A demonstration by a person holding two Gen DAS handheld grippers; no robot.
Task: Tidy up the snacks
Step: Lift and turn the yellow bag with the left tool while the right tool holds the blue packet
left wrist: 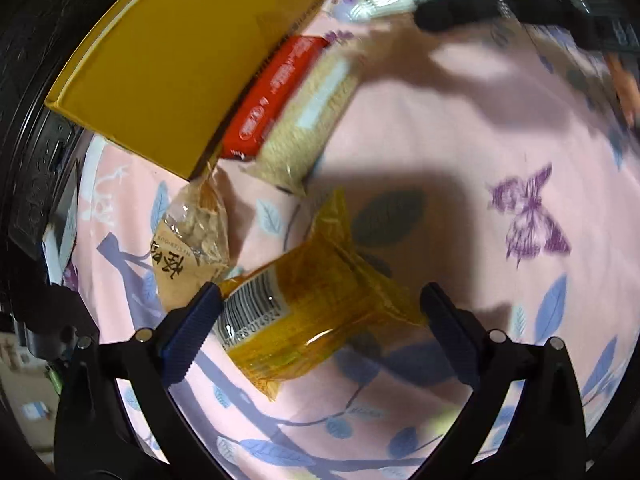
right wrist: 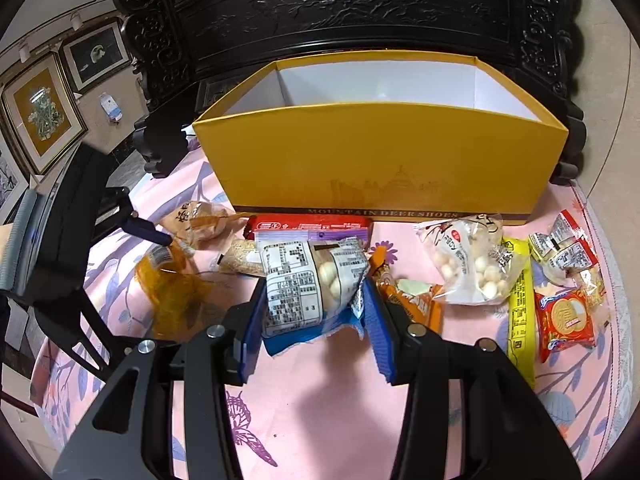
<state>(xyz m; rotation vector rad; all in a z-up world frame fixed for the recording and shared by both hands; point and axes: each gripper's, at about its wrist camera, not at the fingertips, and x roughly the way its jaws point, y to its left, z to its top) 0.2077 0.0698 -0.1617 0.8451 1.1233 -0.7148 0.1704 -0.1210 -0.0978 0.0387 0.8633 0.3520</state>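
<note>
Desk is covered by a pink cloth (right wrist: 320,420) printed with blue-violet leaves and purple butterflies; dark carved wooden furniture (right wrist: 340,12) is seen behind it, framed pictures (right wrist: 44,116) on the wall at left. A yellow box (right wrist: 380,160), open, white inside, is set at the far edge; "MOUNTAIN DEER SHOES" is printed along its dark base strip. Snacks are spread along the box's near side: a red bar (right wrist: 312,224) touching the base strip, a beige wafer pack (left wrist: 308,120) just beside it, a clear nut bag (left wrist: 192,240) with Chinese characters near the box's left corner, a white-ball candy bag (right wrist: 472,264), a yellow bar (right wrist: 520,312) and a red biscuit pack (right wrist: 566,320) toward the right edge. Right gripper (right wrist: 316,320) is clamped on a white-and-blue snack pack (right wrist: 304,292) with a printed label, text not legible. Left gripper (left wrist: 320,304) is spread apart around an amber translucent pack (left wrist: 316,304) with a barcode label; left finger touches it, right finger is clear of it.
</note>
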